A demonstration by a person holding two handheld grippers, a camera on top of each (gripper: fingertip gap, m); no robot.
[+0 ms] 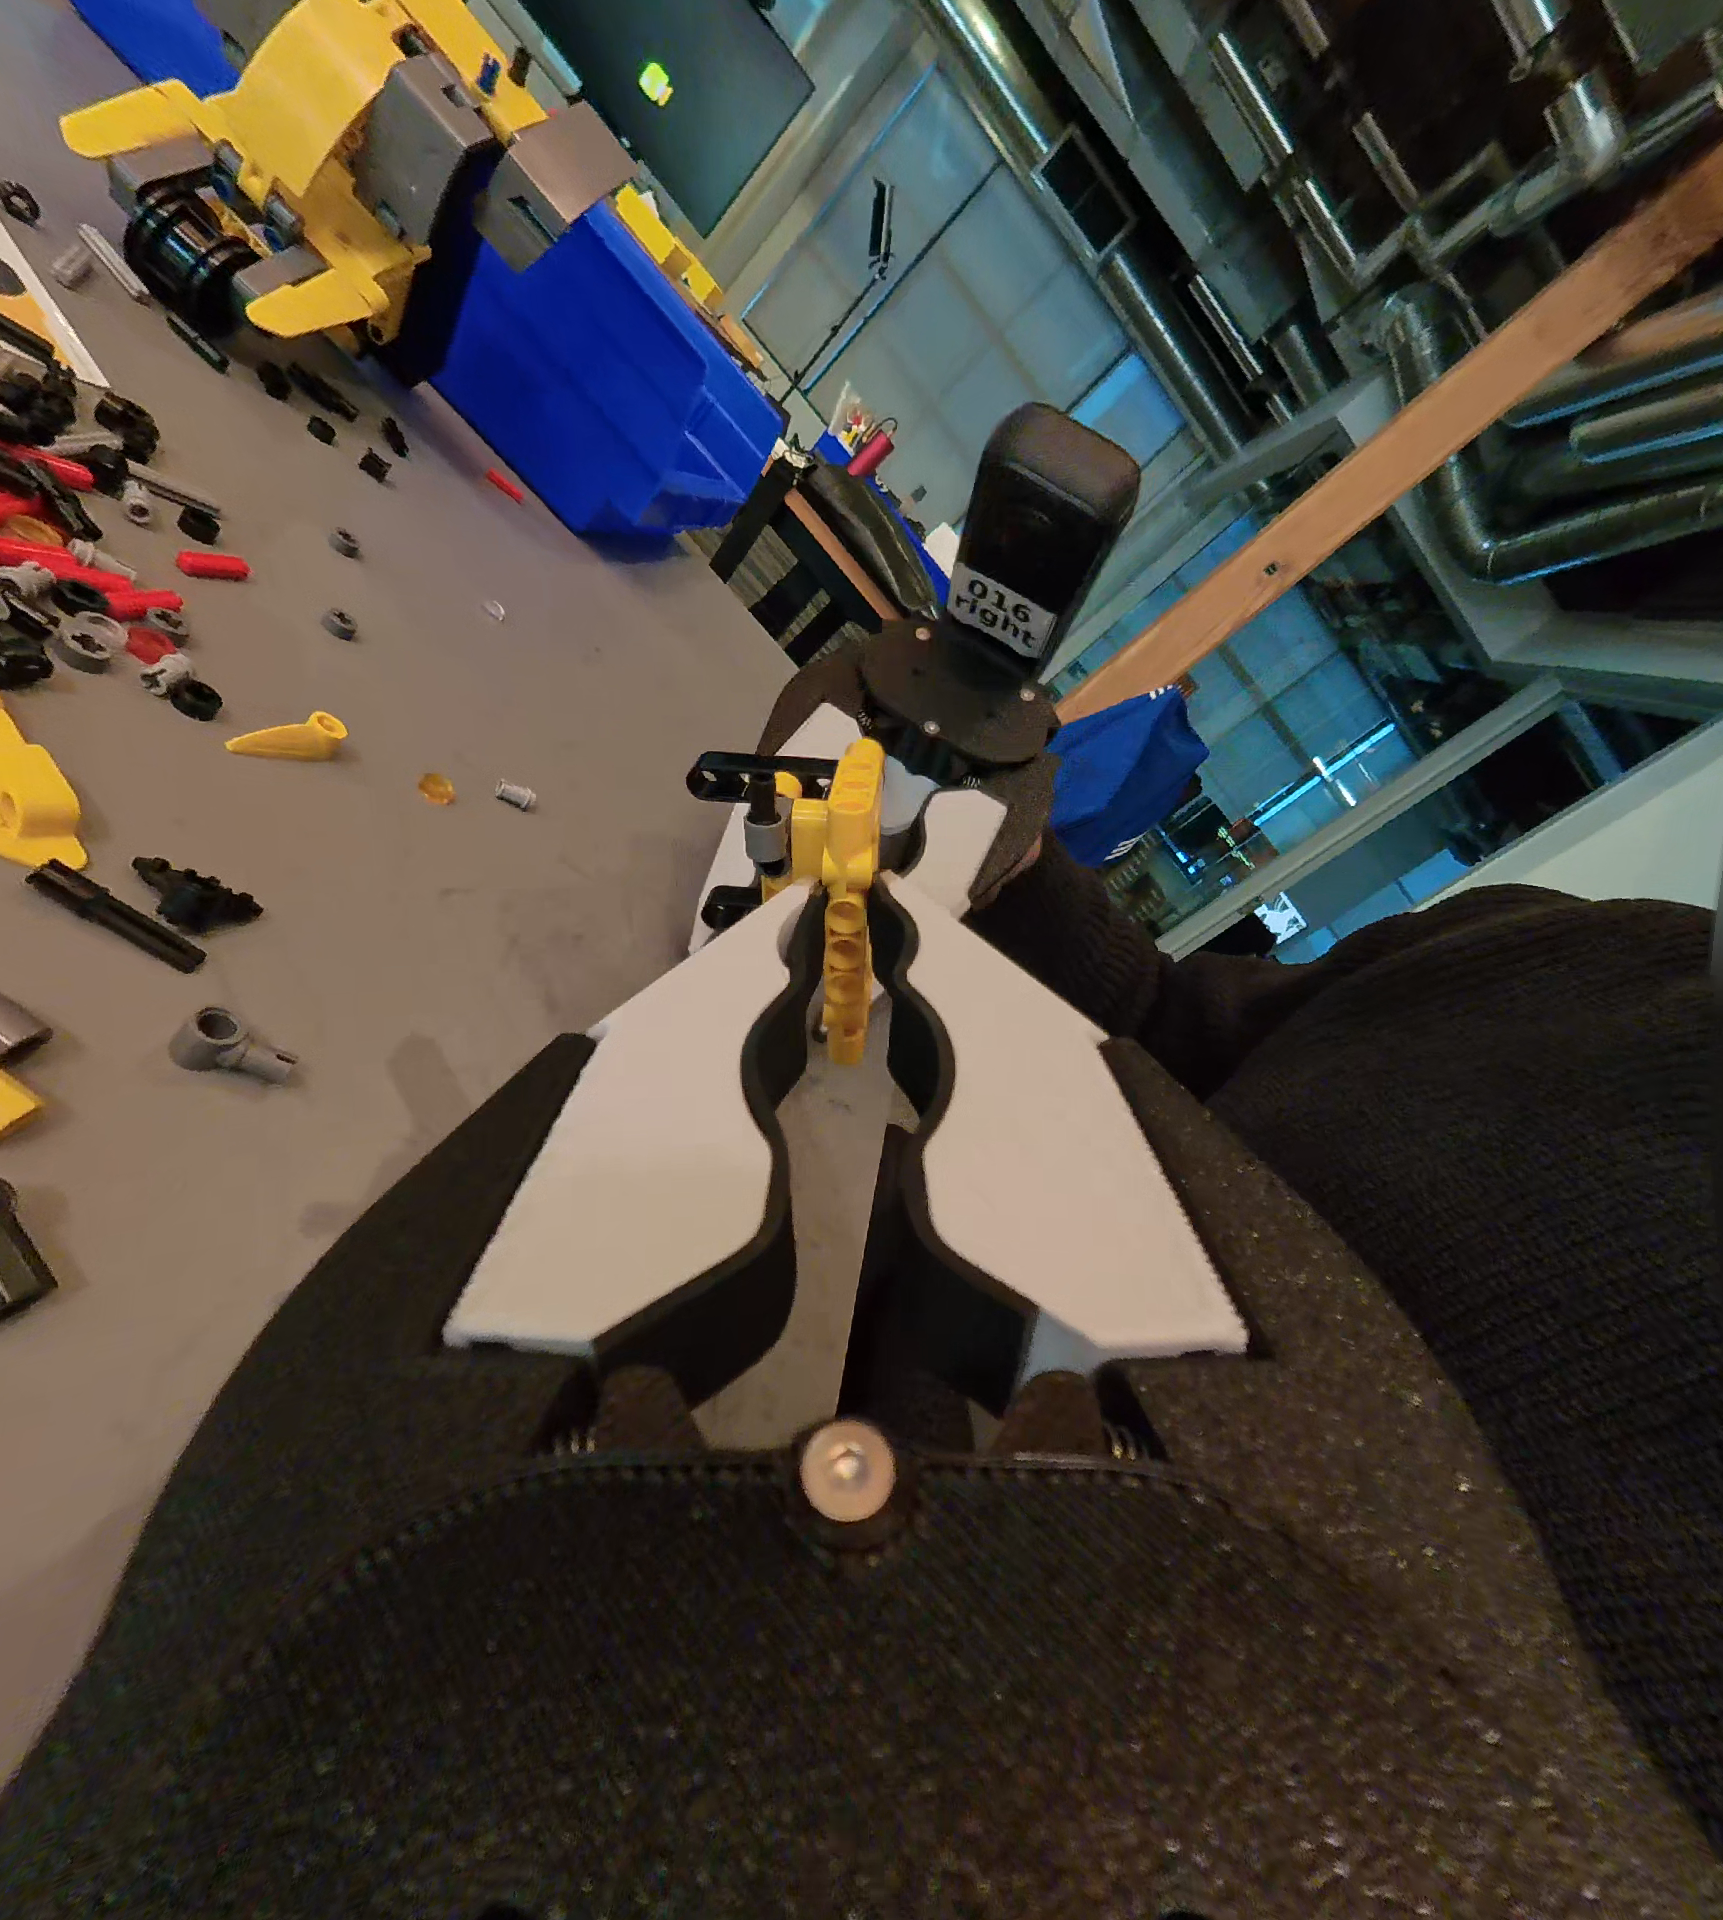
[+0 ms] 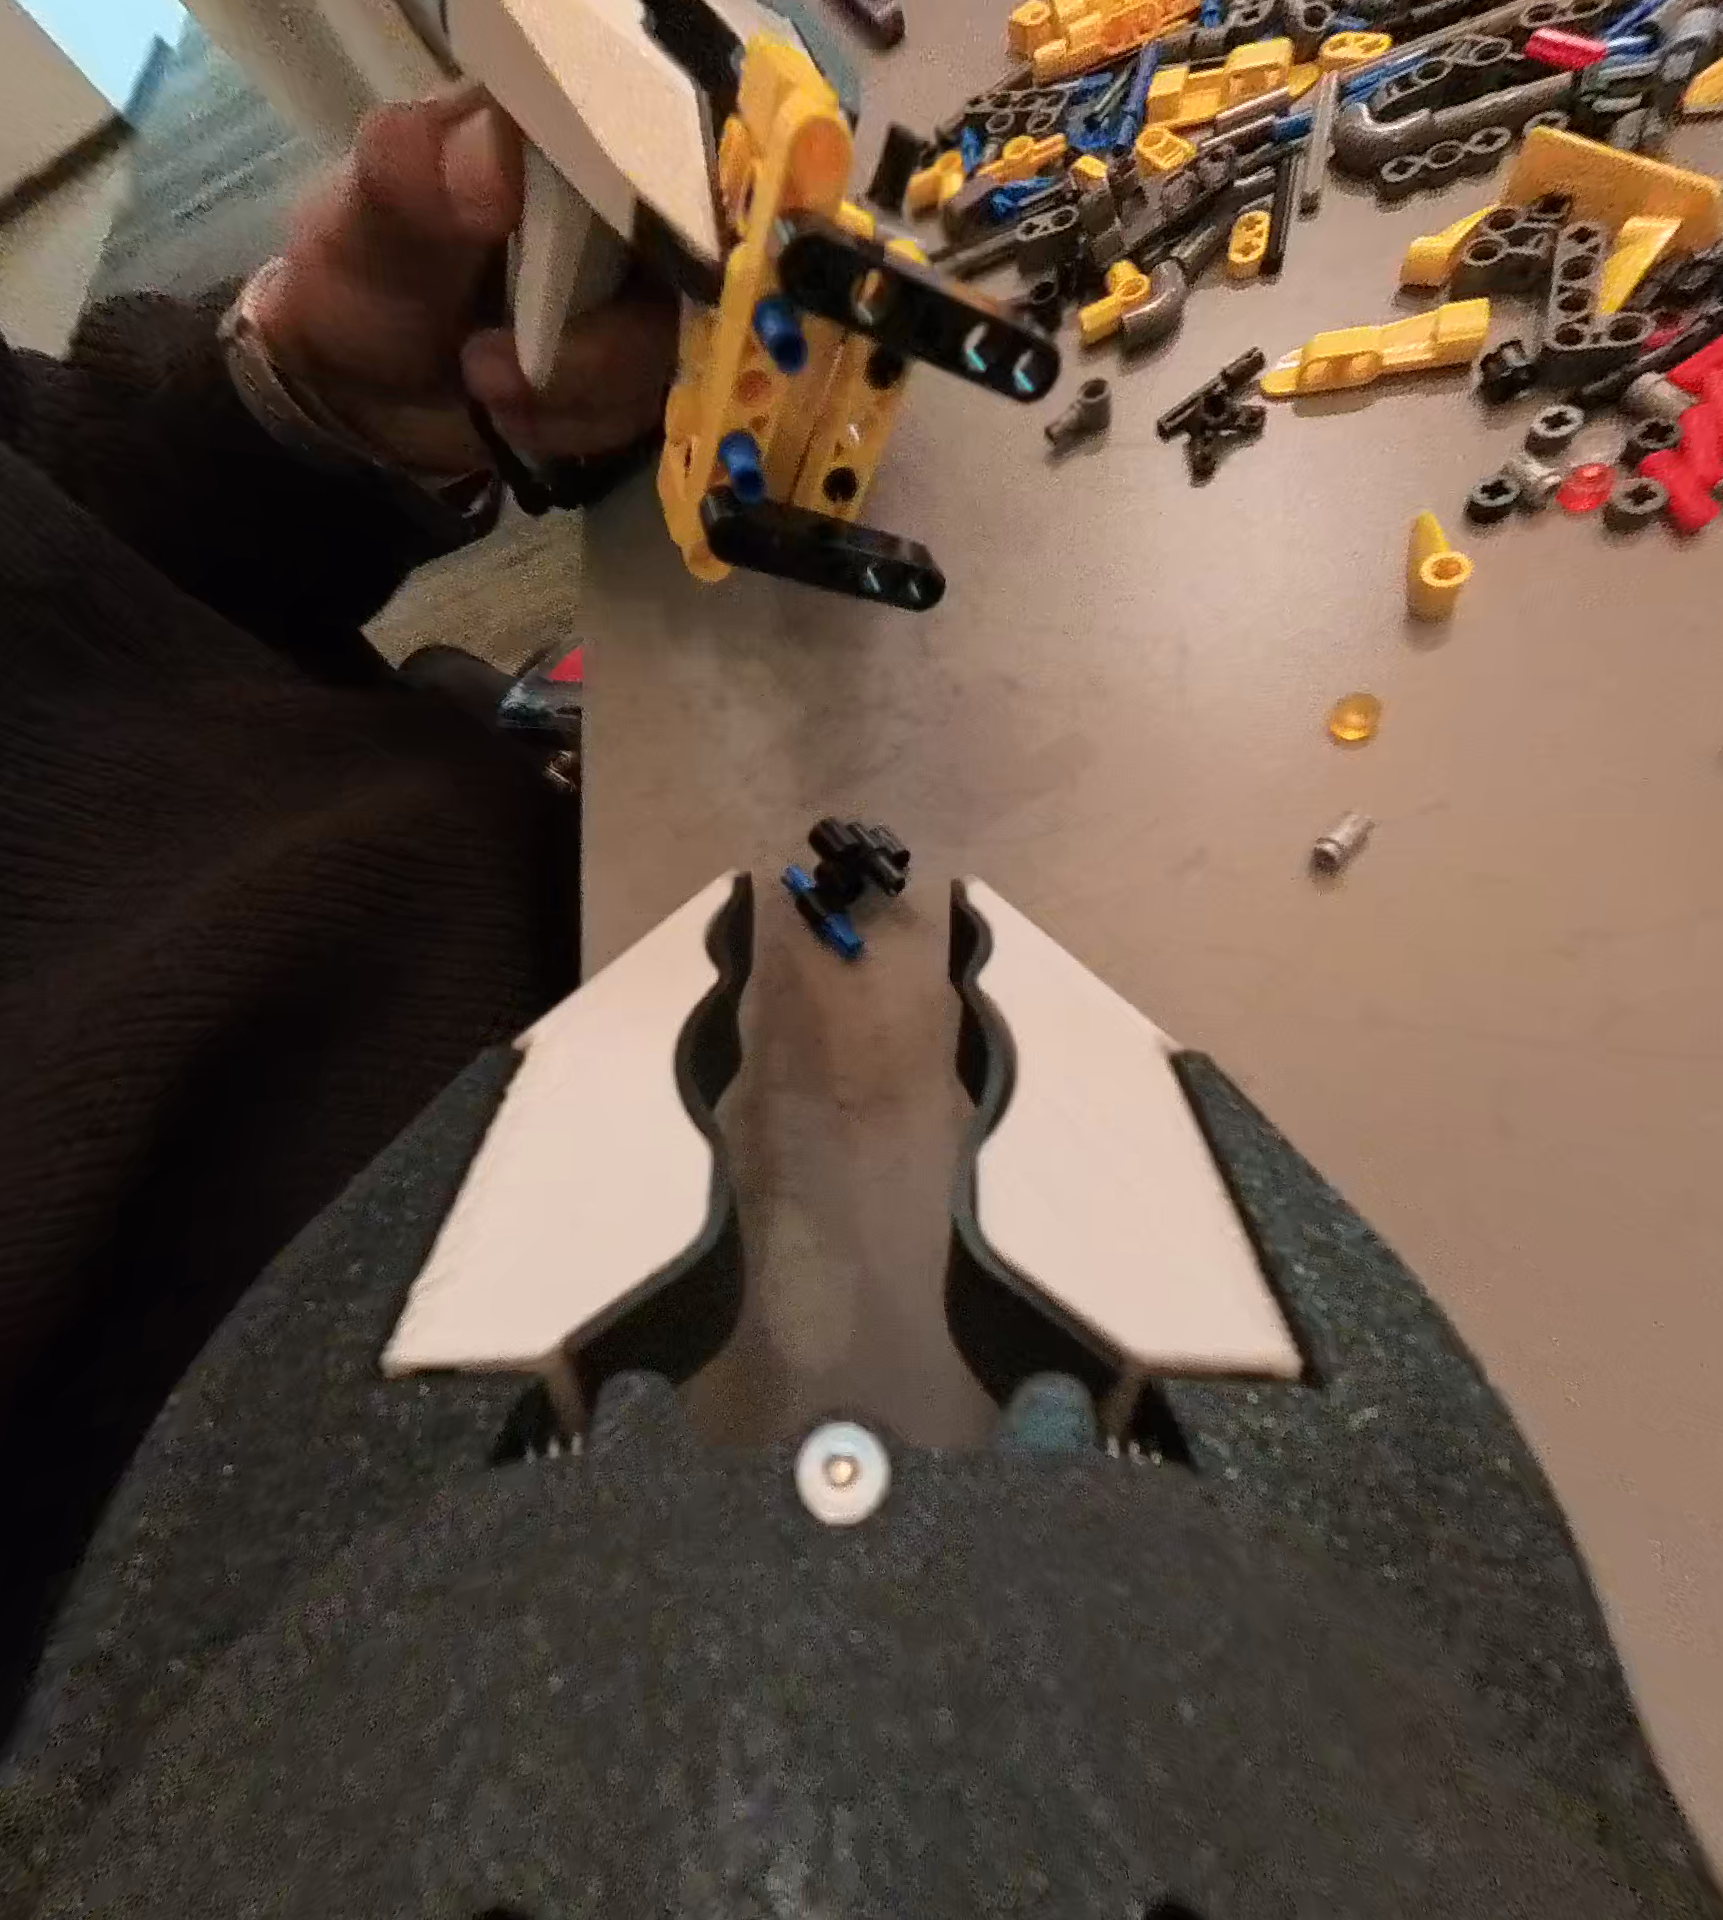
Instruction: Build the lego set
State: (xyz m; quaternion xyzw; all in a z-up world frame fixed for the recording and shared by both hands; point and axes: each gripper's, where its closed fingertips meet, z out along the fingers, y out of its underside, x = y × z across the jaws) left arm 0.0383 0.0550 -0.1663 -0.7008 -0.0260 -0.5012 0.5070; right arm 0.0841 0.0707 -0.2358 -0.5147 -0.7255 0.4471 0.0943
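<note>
1. Hand-held gripper, left (image 1: 841, 940): jaws drawn narrow and clamped on a yellow beam assembly (image 1: 841, 894), gripped across the flat faces of its long perforated beam; assembly raised clear of the desk (image 1: 524, 935)
2. Hand-held gripper, right (image 2: 846, 894): jaws spread wide and holding nothing, tips hanging just over a small black connector (image 2: 857, 847) with a blue pin (image 2: 821, 914) lying on the desk near its edge
3. Yellow beam assembly in the right wrist view: two black beams, upper (image 2: 924, 312) and lower (image 2: 826, 551), stick out sideways and blue pegs show along the yellow edge; a person's hand (image 2: 441, 291) grips the left tool's handle behind it
4. Handling, judged: rigid moulded plastic, light, smooth and rather slippery; press-fit joints may part if levered, so the flat faces of the yellow beam look the safest hold, not the projecting black beams
5. Small black connector, judged: tiny, light, stiff, apt to roll or skid; best pinched across its body at the fingertips
6. Surroundings: loose-parts pile (image 2: 1356, 156) of yellow, black, red and blue pieces well apart on the desk; yellow cone (image 1: 291, 738), amber stud (image 1: 434, 788) and grey pin (image 1: 516, 795) scattered nearer; larger yellow and grey model (image 1: 337, 177) beside blue bins (image 1: 608, 384)
</note>
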